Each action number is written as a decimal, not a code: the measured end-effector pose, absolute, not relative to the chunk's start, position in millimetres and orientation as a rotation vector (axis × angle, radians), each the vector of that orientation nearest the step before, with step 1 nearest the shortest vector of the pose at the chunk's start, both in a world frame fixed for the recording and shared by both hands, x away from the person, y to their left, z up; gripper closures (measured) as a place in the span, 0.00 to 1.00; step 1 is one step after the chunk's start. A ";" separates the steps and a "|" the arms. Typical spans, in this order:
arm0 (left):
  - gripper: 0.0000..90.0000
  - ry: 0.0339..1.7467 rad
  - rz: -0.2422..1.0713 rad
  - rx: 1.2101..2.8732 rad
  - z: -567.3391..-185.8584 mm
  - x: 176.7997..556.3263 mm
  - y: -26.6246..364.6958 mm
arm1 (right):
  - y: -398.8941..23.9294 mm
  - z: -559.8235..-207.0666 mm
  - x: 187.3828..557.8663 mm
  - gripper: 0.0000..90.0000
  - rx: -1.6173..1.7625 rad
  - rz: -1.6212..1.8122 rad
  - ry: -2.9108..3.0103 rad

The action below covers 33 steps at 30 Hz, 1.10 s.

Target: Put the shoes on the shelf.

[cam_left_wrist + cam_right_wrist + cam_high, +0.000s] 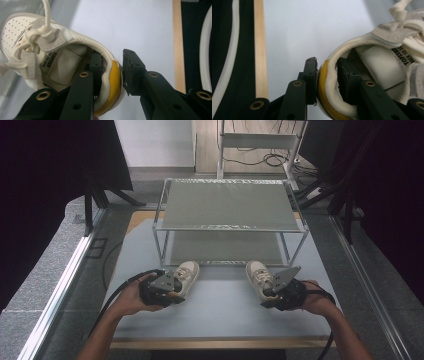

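Two cream-white lace-up sneakers with yellow heel patches lie on the pale table in front of a metal rack. In the high view the left sneaker [187,271] points toward the rack, and my left gripper [174,288] holds its heel. In the left gripper view, my left gripper [112,71] has one jaw inside the left sneaker [50,57] and the other pressed on the yellow heel. The right sneaker [257,273] is held the same way by my right gripper [268,291]. In the right gripper view, my right gripper [327,80] pinches the heel collar of the right sneaker [382,62].
A two-level metal rack [229,205] with grey shelves stands at the back of the table [220,315], just beyond the sneakers' toes. A wooden strip [210,343] runs along the table's near edge. Black cables trail from both grippers.
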State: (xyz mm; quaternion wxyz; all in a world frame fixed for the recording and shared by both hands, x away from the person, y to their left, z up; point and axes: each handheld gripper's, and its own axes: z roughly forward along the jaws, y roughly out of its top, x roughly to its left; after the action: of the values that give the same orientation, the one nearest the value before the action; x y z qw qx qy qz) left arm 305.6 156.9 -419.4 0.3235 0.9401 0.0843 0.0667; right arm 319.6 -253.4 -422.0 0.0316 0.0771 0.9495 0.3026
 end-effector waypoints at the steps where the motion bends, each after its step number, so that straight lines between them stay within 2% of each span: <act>1: 0.79 0.218 0.173 2.462 -418.6 308.6 153.3 | -252.0 -421.4 321.1 0.78 0.242 0.937 2.922; 18: 0.80 0.208 0.200 2.436 -411.1 350.5 113.8 | -214.4 -410.5 358.1 0.78 0.210 0.861 2.911; 33: 0.80 0.185 0.216 2.520 -406.4 386.1 74.9 | -177.9 -408.5 399.7 0.78 0.206 0.832 2.930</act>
State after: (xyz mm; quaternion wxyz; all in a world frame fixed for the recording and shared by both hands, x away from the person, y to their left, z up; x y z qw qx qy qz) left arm 386.1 74.9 -406.4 0.2982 0.9485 0.0698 0.0812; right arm 399.7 -177.9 -408.5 0.0446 0.0673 0.9588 0.2724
